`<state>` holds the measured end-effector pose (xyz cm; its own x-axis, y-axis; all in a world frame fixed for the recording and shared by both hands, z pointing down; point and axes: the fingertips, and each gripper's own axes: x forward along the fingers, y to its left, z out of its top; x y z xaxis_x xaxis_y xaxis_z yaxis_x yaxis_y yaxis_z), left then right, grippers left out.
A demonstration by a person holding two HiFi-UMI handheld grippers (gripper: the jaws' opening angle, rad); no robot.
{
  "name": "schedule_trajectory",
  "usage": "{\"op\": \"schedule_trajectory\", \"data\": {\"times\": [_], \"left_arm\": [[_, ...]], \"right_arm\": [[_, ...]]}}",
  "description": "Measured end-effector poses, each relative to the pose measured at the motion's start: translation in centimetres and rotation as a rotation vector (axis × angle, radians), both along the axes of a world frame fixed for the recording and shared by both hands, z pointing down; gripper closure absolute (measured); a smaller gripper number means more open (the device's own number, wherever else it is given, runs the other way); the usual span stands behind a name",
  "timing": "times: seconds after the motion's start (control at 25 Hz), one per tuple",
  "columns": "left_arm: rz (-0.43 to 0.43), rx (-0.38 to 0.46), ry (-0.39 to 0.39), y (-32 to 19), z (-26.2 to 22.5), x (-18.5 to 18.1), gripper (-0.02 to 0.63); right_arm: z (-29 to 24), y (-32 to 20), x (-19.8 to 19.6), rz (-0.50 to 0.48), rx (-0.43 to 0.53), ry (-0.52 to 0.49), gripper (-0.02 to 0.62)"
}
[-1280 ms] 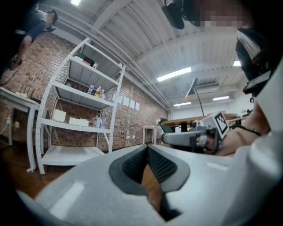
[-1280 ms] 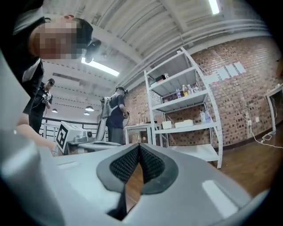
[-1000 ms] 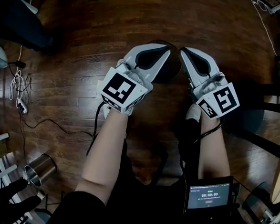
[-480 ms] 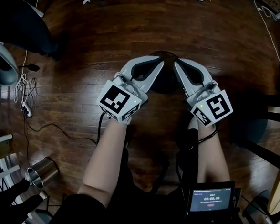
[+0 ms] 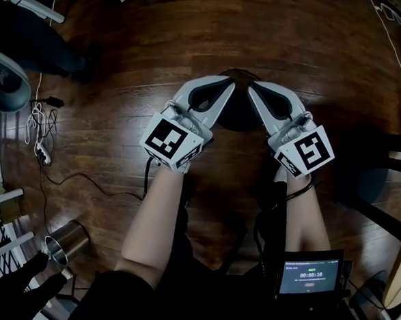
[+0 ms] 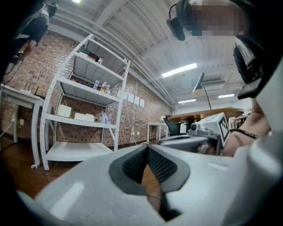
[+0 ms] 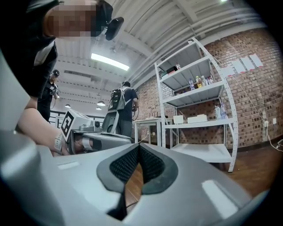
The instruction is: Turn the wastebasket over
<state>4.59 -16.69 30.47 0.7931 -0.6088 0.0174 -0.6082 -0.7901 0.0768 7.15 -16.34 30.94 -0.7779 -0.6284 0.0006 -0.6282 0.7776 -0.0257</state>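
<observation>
Left tool (image 5: 227, 87) and right tool (image 5: 252, 90) were both closed and empty, tips above the dark wastebasket (image 5: 236, 116) on the wood floor (image 5: 311, 47). Steel cup (image 5: 66, 241) and power strip (image 5: 42, 153) sat well apart. The shelf rack (image 7: 199, 123) showed only in the gripper views.

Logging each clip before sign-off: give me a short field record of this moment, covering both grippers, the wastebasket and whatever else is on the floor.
left gripper: shut, nothing between its jaws
right gripper: shut, empty, tip close beside the left gripper's
wastebasket: dark round shape on the floor, partly hidden by both grippers; not gripped; cannot tell whether it is upright or overturned
floor: dark wood planks
metal cup: lower left of the head view
power strip: at left, with cables
timer screen: by the right forearm
</observation>
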Motion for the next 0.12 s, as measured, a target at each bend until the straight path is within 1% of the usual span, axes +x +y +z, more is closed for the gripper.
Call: {"op": "schedule_trajectory", "data": {"times": [0.12], "left_arm": [[0.007, 0.004, -0.016, 0.12, 0.58, 0.29, 0.604]], "right_arm": [[0.27, -0.1, 0.08, -0.008, -0.004, 0.004, 0.586]]}}
